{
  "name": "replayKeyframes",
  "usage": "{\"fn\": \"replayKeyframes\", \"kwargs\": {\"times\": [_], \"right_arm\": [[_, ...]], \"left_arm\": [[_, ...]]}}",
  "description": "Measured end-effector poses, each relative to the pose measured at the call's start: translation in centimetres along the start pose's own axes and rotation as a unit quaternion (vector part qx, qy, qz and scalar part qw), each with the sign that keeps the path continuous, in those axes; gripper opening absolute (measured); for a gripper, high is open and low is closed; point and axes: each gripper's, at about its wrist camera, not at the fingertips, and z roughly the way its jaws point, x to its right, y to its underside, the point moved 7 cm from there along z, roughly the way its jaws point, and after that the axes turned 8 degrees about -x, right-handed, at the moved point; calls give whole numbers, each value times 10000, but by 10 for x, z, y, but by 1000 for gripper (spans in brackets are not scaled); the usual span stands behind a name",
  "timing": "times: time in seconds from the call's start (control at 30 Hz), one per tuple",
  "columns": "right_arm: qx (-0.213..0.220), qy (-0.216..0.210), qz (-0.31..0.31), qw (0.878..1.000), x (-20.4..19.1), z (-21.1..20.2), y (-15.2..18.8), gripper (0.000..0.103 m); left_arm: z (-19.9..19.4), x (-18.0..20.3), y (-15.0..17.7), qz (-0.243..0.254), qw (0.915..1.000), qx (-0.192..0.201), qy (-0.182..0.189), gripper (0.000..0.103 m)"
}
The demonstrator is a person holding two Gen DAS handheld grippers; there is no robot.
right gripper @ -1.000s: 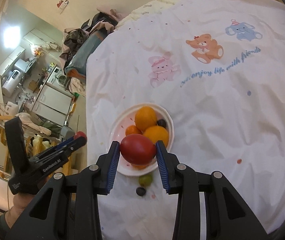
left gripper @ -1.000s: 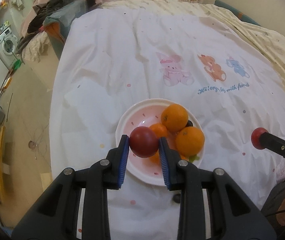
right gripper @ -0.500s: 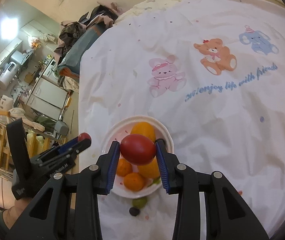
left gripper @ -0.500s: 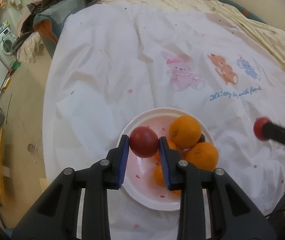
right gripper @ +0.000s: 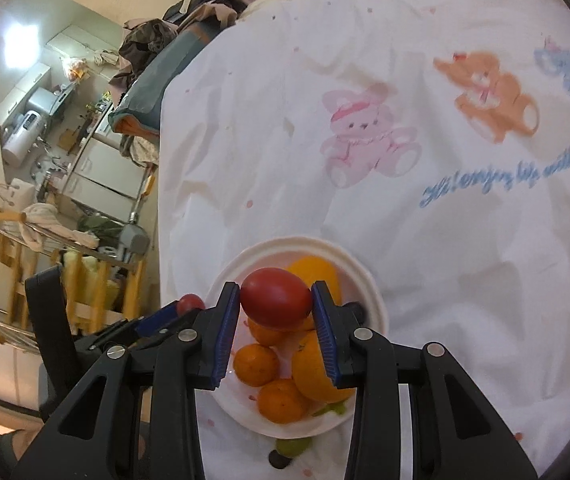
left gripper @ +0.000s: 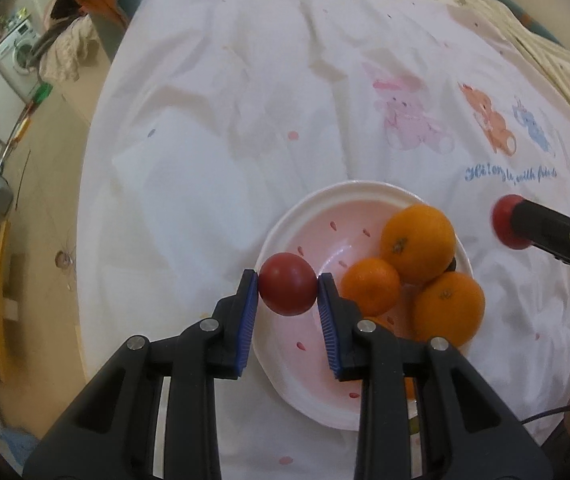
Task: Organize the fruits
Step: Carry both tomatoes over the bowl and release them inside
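A white and pink bowl point(left gripper: 317, 208) sits on the white printed sheet and holds several oranges point(left gripper: 418, 238). My left gripper point(left gripper: 288, 290) is shut on a round red tomato point(left gripper: 287, 289), held over the bowl's left rim. My right gripper point(right gripper: 276, 300) is shut on a larger oval red tomato point(right gripper: 276, 298), held above the same bowl point(right gripper: 371, 280) and its oranges point(right gripper: 255, 364). The right gripper with its tomato point(left gripper: 510, 222) shows at the right of the left wrist view. The left gripper's tomato point(right gripper: 190, 303) shows at the left of the right wrist view.
A green grape point(right gripper: 293, 446) and a dark grape point(right gripper: 279, 458) lie on the sheet point(right gripper: 425, 100) just outside the bowl's near rim. The bed's left edge drops to the floor point(left gripper: 45, 208). Clothes point(right gripper: 173, 40) are piled at the far left.
Both grippers have moved forward with their tomatoes. The left one has come lower over the bowl's left rim. The right one now hangs over the bowl instead of short of it.
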Motion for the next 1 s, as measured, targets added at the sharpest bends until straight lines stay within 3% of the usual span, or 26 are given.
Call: {"fn": "replayKeyframes", "kwargs": {"times": [0.27, 0.63, 0.77, 0.8, 0.9, 0.93, 1.0], "right_arm": [[-519, -268, 113, 9982, 0, 30, 17, 41], [-463, -226, -11, 9987, -5, 25, 19, 42], [-373, -180, -34, 9991, -5, 21, 18, 53], [-362, -170, -41, 9992, -5, 20, 18, 54], [-353, -158, -48, 9992, -6, 20, 18, 54], [-345, -166, -48, 9993, -6, 19, 17, 55], [-323, -173, -52, 9993, -6, 18, 17, 55]], "left_arm": [[17, 3, 9, -38, 9990, -425, 143, 27], [16, 11, 6, -32, 9989, -416, 210, 27], [22, 10, 8, -23, 9983, -542, 206, 27], [23, 9, 8, -32, 9984, -540, 174, 31], [21, 8, 6, -72, 9988, -456, 178, 64], [19, 8, 6, -87, 9990, -406, 184, 70], [17, 8, 5, -72, 9991, -373, 207, 71]]}}
